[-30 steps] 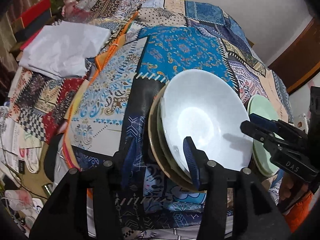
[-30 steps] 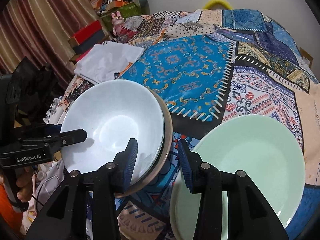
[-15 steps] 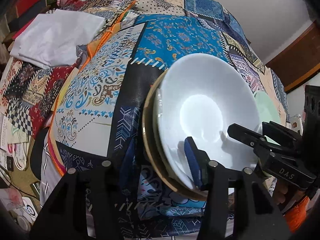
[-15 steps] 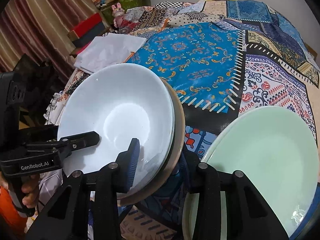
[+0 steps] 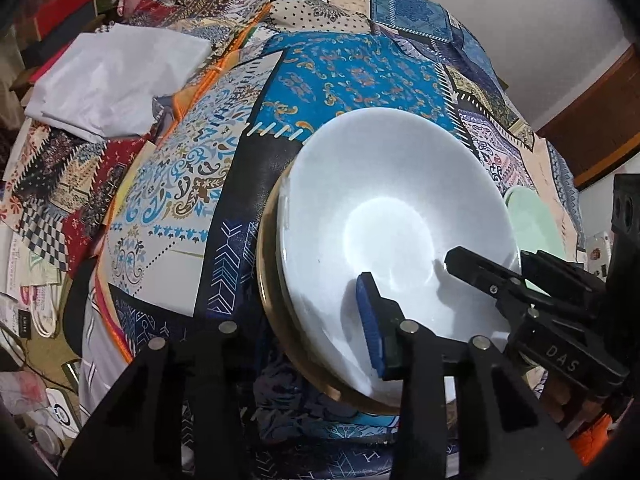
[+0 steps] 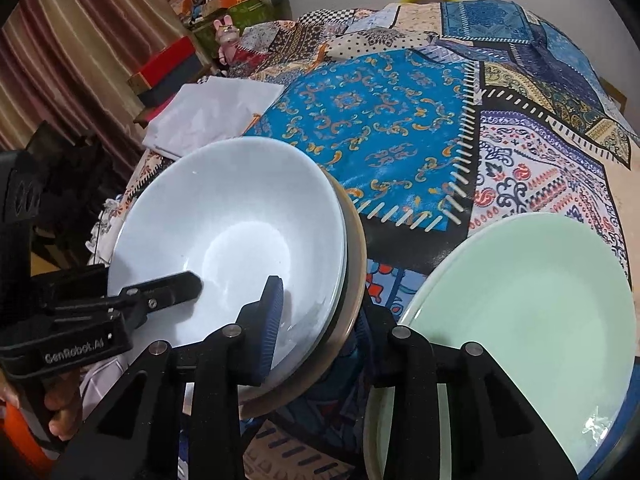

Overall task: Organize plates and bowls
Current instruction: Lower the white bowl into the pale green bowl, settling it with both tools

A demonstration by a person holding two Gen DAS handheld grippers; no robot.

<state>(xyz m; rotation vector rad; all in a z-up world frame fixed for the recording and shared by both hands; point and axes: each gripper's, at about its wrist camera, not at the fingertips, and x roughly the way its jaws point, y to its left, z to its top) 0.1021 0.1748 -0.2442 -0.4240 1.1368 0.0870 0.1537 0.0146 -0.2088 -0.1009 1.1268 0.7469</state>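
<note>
A stack of bowls sits near the front edge of the patchwork-covered table, a white bowl (image 5: 384,216) on top and a brown-rimmed one (image 5: 268,288) at the bottom. It also shows in the right wrist view (image 6: 232,232). A pale green plate (image 6: 528,304) lies to its right. My left gripper (image 5: 308,320) is open and straddles the stack's near-left rim, one finger inside the white bowl. My right gripper (image 6: 320,320) is open and straddles the stack's right rim, one finger inside, one between stack and green plate.
A folded white cloth (image 5: 108,80) lies at the back left of the patchwork tablecloth (image 5: 352,76). Boxes and a pink toy rabbit (image 6: 226,32) stand beyond the table. Papers and clutter lie on the floor at the left (image 5: 28,312).
Both grippers have moved forward over the stack's rim, each now reaching deeper with one finger inside the white bowl. The bowls and the green plate have stayed in place.
</note>
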